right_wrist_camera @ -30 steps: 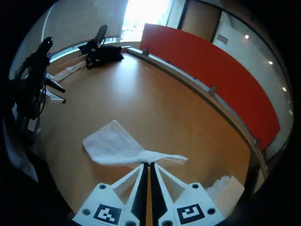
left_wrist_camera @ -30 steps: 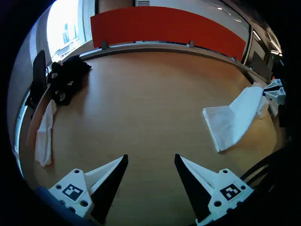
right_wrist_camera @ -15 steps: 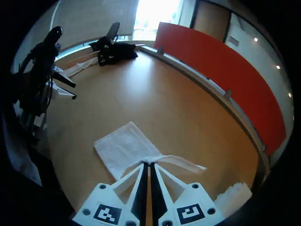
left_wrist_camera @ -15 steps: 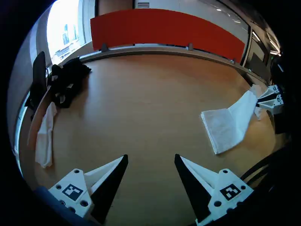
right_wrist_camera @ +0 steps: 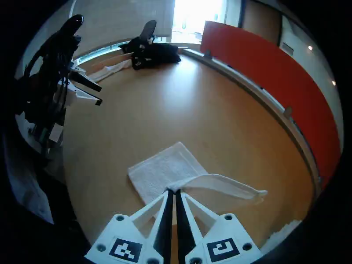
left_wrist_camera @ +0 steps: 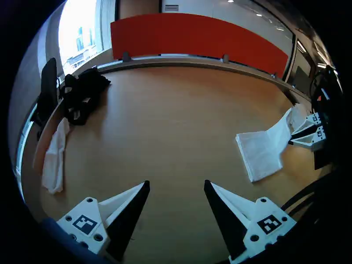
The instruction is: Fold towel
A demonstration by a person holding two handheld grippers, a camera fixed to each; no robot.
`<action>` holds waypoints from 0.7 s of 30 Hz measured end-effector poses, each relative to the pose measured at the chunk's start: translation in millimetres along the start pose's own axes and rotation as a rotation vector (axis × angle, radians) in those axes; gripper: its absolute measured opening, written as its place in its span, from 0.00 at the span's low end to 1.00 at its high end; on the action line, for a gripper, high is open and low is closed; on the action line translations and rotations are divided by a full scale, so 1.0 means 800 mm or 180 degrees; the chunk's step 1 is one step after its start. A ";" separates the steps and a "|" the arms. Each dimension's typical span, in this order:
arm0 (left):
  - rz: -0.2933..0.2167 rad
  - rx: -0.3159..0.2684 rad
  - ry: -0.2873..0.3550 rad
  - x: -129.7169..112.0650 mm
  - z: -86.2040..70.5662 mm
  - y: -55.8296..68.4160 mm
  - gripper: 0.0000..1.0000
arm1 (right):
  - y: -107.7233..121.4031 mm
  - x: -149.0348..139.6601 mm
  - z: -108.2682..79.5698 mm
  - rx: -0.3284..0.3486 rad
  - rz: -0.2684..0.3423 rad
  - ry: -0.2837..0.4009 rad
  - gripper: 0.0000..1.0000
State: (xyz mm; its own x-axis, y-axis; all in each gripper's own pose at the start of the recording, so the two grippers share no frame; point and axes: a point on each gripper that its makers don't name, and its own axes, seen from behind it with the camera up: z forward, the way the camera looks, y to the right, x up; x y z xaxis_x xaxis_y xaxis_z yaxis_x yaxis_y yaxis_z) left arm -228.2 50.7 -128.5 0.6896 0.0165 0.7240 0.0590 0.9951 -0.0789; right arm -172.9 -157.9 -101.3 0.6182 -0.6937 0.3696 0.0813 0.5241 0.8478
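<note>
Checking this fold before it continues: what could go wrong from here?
The right gripper pinches only an edge of the towel; it could slip from the jaws. The left gripper hangs open over bare table, far from the towel, so nothing pins the flat part; it may drag. The lifted flap looks bunched; the fold might land crooked.

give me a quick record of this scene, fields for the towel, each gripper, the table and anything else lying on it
item: towel, white, partly folded, one edge lifted off the table
right: right gripper, jaws closed on the lifted towel edge
left: left gripper, jaws open, empty, over bare wood
surface: wooden table
other: second towel at the table edge, beside it a black heap
backdrop: red divider
</note>
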 end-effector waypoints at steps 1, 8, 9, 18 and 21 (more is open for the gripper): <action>-0.0010 0.0006 0.0004 0.000 -0.001 -0.001 0.91 | -0.002 0.000 0.002 0.0021 -0.0023 -0.0010 0.04; -0.0073 0.0060 0.0041 0.000 -0.012 -0.013 0.92 | -0.019 0.004 0.018 0.0158 -0.0155 -0.0070 0.04; -0.0083 0.0069 0.0045 0.000 -0.014 -0.015 0.92 | -0.021 0.004 0.020 0.0177 -0.0171 -0.0075 0.05; -0.0190 0.0153 0.0065 -0.006 -0.025 -0.034 0.91 | -0.035 0.005 0.036 0.0299 -0.0241 -0.0134 0.05; -0.0205 0.0168 0.0064 -0.009 -0.027 -0.037 0.91 | -0.036 0.004 0.040 0.0314 -0.0220 -0.0152 0.05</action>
State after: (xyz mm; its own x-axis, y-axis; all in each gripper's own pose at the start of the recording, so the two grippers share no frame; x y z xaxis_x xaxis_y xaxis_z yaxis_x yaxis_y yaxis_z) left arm -219.2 18.8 -146.0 0.7001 -0.0492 0.7124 0.0660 0.9978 0.0040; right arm -198.4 -190.6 -112.5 0.5757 -0.7505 0.3246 0.0436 0.4246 0.9043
